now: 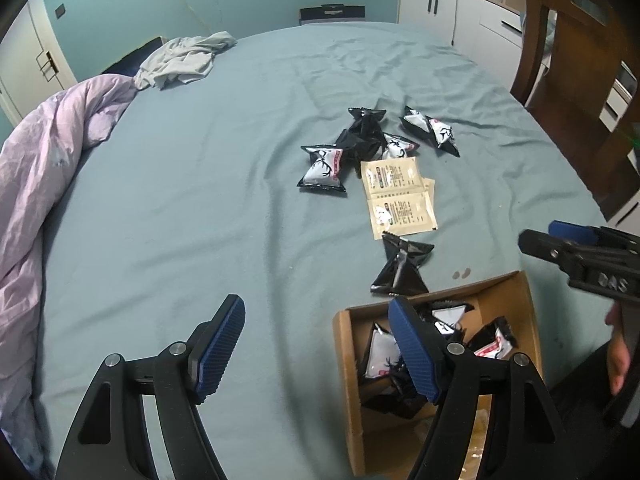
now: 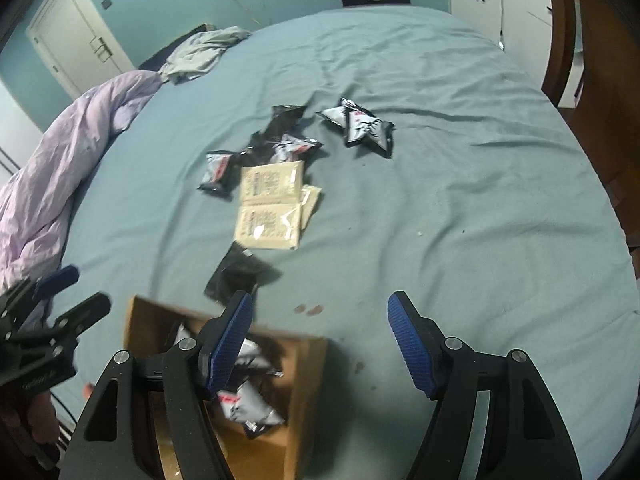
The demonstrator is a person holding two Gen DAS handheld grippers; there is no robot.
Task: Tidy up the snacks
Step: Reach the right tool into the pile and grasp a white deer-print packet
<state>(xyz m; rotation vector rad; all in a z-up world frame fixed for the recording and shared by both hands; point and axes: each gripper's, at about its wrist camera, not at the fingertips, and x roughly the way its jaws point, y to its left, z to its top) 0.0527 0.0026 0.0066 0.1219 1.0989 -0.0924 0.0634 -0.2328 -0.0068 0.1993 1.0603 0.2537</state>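
Several black-and-white snack packets (image 1: 360, 142) (image 2: 280, 144) lie in a loose pile on the blue-green bed sheet, with beige sachets (image 1: 398, 198) (image 2: 272, 204) in front of them. One black packet (image 1: 402, 266) (image 2: 236, 272) lies just beyond an open cardboard box (image 1: 348, 364) (image 2: 308, 380) that holds several packets. My left gripper (image 1: 318, 350) is open and empty, its right finger over the box. My right gripper (image 2: 320, 344) is open and empty, its left finger over the box; it also shows at the right edge of the left wrist view (image 1: 560, 248).
A lilac duvet (image 1: 44, 168) (image 2: 60, 152) is bunched along the left of the bed. A grey garment (image 1: 188, 58) (image 2: 200, 54) lies at the far end. A wooden chair (image 1: 576, 72) and white cabinets (image 1: 456, 12) stand to the right.
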